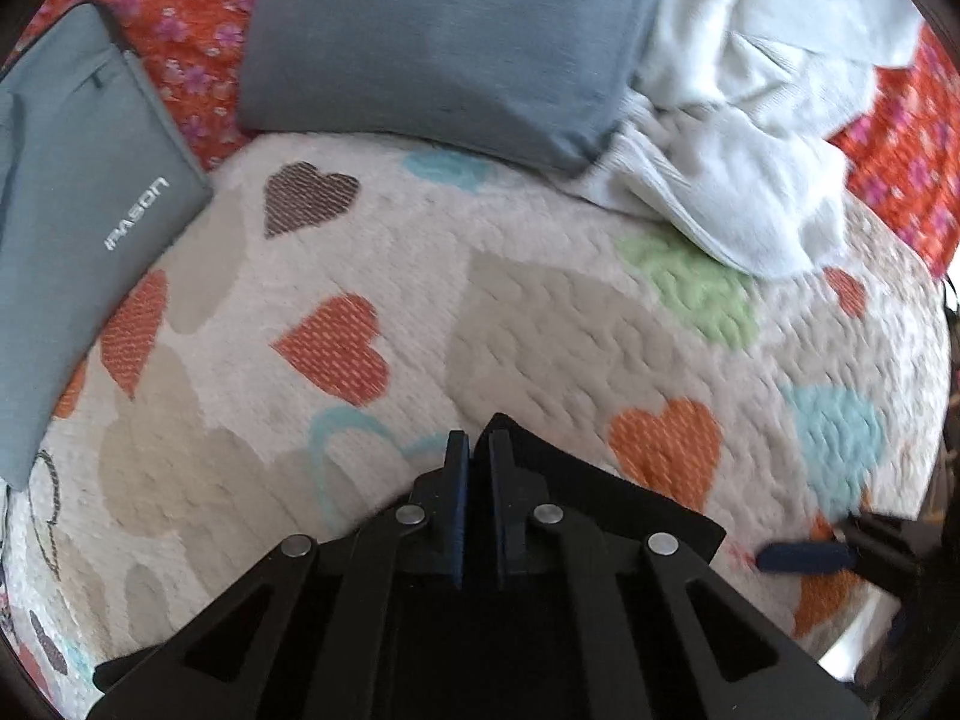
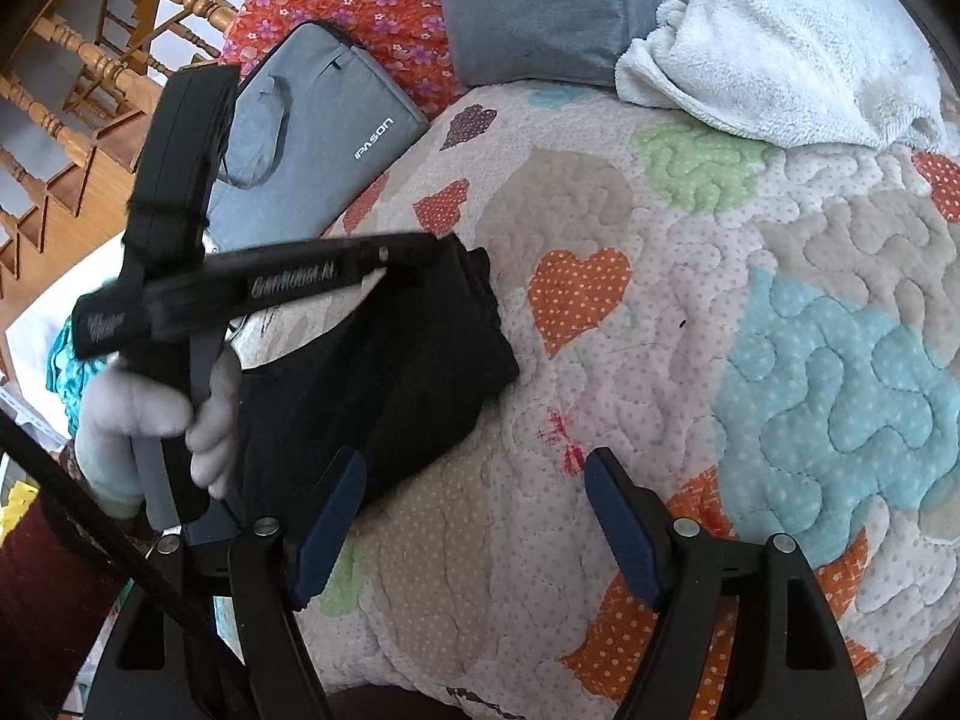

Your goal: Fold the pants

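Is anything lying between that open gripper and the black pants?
Nothing visible. The right gripper hangs open over bare quilt, and the black pants lie right beside its left finger. The left gripper is shut on the pants' edge.

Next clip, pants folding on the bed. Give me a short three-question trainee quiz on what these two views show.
1. True or false: the right gripper has its fingers spread, with nothing between them.
2. Which garment is the left gripper shut on? A) the white towel B) the black pants C) the grey pillow
3. Fill in: the grey case printed IPASON lies partly on the red floral sheet and partly on the ____ quilt.

Key: 1 true; 2 B; 3 heart-patterned.
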### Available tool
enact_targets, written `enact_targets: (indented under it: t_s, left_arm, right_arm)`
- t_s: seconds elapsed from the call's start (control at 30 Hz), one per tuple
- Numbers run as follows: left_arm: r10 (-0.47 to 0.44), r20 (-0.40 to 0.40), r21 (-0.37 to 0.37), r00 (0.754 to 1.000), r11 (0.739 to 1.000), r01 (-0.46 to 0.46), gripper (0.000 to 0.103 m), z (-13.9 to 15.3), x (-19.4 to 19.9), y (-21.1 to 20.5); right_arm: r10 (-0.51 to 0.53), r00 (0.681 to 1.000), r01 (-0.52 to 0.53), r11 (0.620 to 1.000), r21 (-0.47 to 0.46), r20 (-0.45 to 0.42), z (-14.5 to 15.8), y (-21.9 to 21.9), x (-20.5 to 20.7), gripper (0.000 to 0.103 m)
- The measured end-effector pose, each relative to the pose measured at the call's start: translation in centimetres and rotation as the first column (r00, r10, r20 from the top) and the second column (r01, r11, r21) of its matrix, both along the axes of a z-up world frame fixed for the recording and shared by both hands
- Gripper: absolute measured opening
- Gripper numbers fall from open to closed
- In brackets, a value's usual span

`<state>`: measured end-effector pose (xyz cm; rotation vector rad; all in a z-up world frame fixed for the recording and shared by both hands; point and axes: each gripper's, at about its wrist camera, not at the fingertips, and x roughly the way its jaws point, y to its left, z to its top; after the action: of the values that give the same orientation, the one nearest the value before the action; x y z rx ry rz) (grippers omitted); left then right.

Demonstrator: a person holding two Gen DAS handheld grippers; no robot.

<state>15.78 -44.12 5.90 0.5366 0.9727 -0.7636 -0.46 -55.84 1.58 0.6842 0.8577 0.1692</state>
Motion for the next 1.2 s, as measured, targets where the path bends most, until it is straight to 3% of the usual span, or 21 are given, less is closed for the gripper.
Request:
enact_targets:
  t_s: [0.17,0.3,0.4,0.57,0.67,0.7,0.77,0.83,0.87,0.9,0.93,0.97,1.0,1.1,1.2]
  left_arm:
    - [-0.034,-0.038,0.022,0.999,0.999,0.035,0.012,-1.1,0.6,-0.6]
    - [-0.009,-0.153,-0.121,0.988,0.993,-0.010,0.032,0.4,2.2,1.0]
    - [0.003,-0.191,-0.154,0.982,0.988,-0.033,0.043,0.9,3.4,1.4]
    - [-0.003,-0.224,-0.065,0.975,0.998,-0.012,0.046,-1.2,4.4,0.2]
    - [-0.029,-0.258,0.005,0.966,1.000,0.031,0.060,-3.1,4.5,-1.3]
    - [-0.045,-0.248,0.029,0.968,0.998,0.054,0.070,-3.6,4.1,-2.0]
    - [-0.093,-0.202,0.064,0.975,0.992,0.108,0.079,-4.0,2.9,-3.6]
    - [-0.127,-0.149,0.116,0.981,0.983,0.145,0.074,-4.2,1.5,-4.8]
    - [-0.144,-0.147,0.108,0.978,0.981,0.161,0.052,-4.0,1.3,-4.9]
    - [-0.138,-0.153,0.090,0.978,0.984,0.153,0.022,-3.6,1.3,-4.7]
    - [-0.114,-0.187,0.060,0.976,0.990,0.127,0.005,-3.1,1.8,-4.3]
    - [-0.102,-0.216,0.026,0.971,0.994,0.110,0.006,-2.6,2.1,-3.8]
    - [-0.099,-0.206,0.005,0.974,0.995,0.103,0.006,-2.2,2.1,-3.3]
    - [-0.092,-0.222,-0.048,0.971,0.995,0.084,0.006,-1.3,2.0,-1.8]
    - [-0.081,-0.233,-0.095,0.969,0.994,0.060,0.006,-0.5,1.7,0.0]
  right_arm:
    - [-0.008,1.000,0.008,0.999,0.034,-0.003,-0.1,-0.3,0.1,0.080]
    - [0.001,1.000,-0.001,0.998,0.067,0.006,-0.1,-0.4,0.8,0.080]
    - [0.011,1.000,-0.011,0.998,0.056,0.010,-0.1,0.0,1.7,0.082]
    - [0.060,0.998,-0.060,0.998,0.015,0.006,-0.2,1.6,3.7,0.085]
    - [0.072,0.997,-0.072,0.997,0.003,0.011,-0.4,2.3,4.5,0.086]
    - [0.082,0.996,-0.082,0.997,0.014,0.026,-0.5,2.6,5.0,0.086]
    - [0.098,0.994,-0.100,0.993,0.055,0.037,-0.8,2.9,5.7,0.086]
    - [0.106,0.993,-0.108,0.993,0.050,0.049,-1.0,3.6,6.5,0.081]
    - [0.109,0.993,-0.111,0.993,0.041,0.049,-1.0,3.9,6.7,0.081]
    - [0.112,0.992,-0.115,0.992,0.054,0.057,-1.0,3.9,6.8,0.074]
    - [0.106,0.993,-0.110,0.991,0.075,0.061,-1.1,3.8,6.7,0.042]
    - [0.099,0.994,-0.103,0.990,0.093,0.046,-1.4,3.7,6.8,0.032]
    - [0.096,0.995,-0.100,0.986,0.136,0.033,-1.9,3.3,6.9,0.030]
    - [0.071,0.997,-0.075,0.978,0.196,0.028,-2.4,2.7,6.8,0.028]
    - [0.077,0.997,-0.081,0.980,0.183,0.030,-1.7,3.3,6.8,0.027]
